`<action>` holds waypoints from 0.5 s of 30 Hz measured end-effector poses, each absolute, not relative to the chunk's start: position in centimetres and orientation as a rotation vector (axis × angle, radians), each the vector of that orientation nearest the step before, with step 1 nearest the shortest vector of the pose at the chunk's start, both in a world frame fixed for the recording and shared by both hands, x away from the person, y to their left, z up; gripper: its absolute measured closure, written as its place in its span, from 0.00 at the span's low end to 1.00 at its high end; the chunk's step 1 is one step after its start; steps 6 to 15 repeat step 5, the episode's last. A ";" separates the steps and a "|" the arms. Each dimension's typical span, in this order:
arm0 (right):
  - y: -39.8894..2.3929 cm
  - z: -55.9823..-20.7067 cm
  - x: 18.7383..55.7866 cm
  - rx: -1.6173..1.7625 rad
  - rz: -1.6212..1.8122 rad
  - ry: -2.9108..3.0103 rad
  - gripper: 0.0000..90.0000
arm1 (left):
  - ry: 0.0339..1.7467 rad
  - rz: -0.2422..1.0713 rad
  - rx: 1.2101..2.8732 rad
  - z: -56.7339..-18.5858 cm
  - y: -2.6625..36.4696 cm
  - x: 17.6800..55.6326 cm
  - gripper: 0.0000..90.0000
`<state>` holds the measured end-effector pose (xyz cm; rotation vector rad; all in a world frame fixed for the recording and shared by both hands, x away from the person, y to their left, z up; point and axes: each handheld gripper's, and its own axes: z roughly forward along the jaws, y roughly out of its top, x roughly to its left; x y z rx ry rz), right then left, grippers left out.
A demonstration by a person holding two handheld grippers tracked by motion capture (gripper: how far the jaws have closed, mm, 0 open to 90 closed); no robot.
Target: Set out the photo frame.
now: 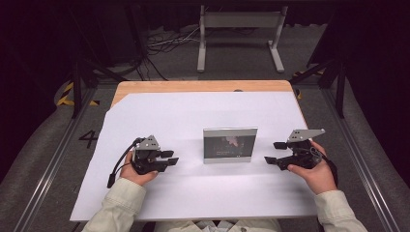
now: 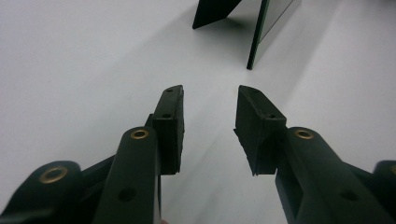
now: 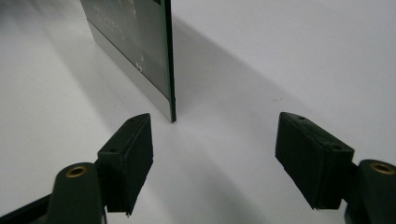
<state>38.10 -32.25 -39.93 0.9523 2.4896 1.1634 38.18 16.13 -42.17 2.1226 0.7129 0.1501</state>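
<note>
Wooden table (image 1: 145, 87), mostly covered by white sheet (image 1: 159, 121). Framed mirror (image 1: 230, 144) stands upright on sheet, approx. centre. Both hands rest on sheet, either side.

My left gripper (image 1: 170, 161) is matt black with brass-coloured rivets and a grey three-cornered plate on top; my right gripper (image 1: 274, 152) wears the same black, brass and grey. Between them stands the flat rectangular silver-framed mirror (image 1: 229, 144), its glass dark with faint pale flecks, its edge greenish, its back prop black. Under the mirror lies the plain white paper sheet (image 1: 193, 193), bordered behind by the light wooden tabletop (image 1: 193, 86).
</note>
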 end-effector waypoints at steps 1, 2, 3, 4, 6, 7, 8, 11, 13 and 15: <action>-32.2 -40.0 38.1 0.951 1.164 2.490 0.31 | 0.719 0.144 2.119 -42.1 16.2 38.2 0.70; -32.2 -40.0 38.1 0.949 1.166 2.488 0.31 | 0.721 0.143 2.119 -42.1 16.2 38.2 0.69; -32.2 -40.0 38.1 0.944 1.168 2.487 0.31 | 0.721 0.146 2.120 -42.1 16.2 38.2 0.69; -32.2 -39.9 38.1 0.941 1.171 2.484 0.31 | 0.723 0.146 2.120 -42.1 16.2 38.2 0.69; -32.1 -39.9 38.1 0.940 1.174 2.482 0.31 | 0.725 0.146 2.120 -42.1 16.1 38.2 0.68; -32.1 -39.9 38.1 0.940 1.174 2.482 0.31 | 0.725 0.146 2.120 -42.1 16.1 38.2 0.68; -32.1 -39.9 38.1 0.940 1.174 2.482 0.31 | 0.725 0.146 2.120 -42.1 16.1 38.2 0.68; -32.1 -39.9 38.1 0.940 1.174 2.482 0.31 | 0.725 0.146 2.120 -42.1 16.1 38.2 0.68; -32.1 -39.9 38.1 0.940 1.174 2.482 0.31 | 0.725 0.146 2.120 -42.1 16.1 38.2 0.68; -32.1 -39.9 38.1 0.940 1.174 2.482 0.31 | 0.725 0.146 2.120 -42.1 16.1 38.2 0.68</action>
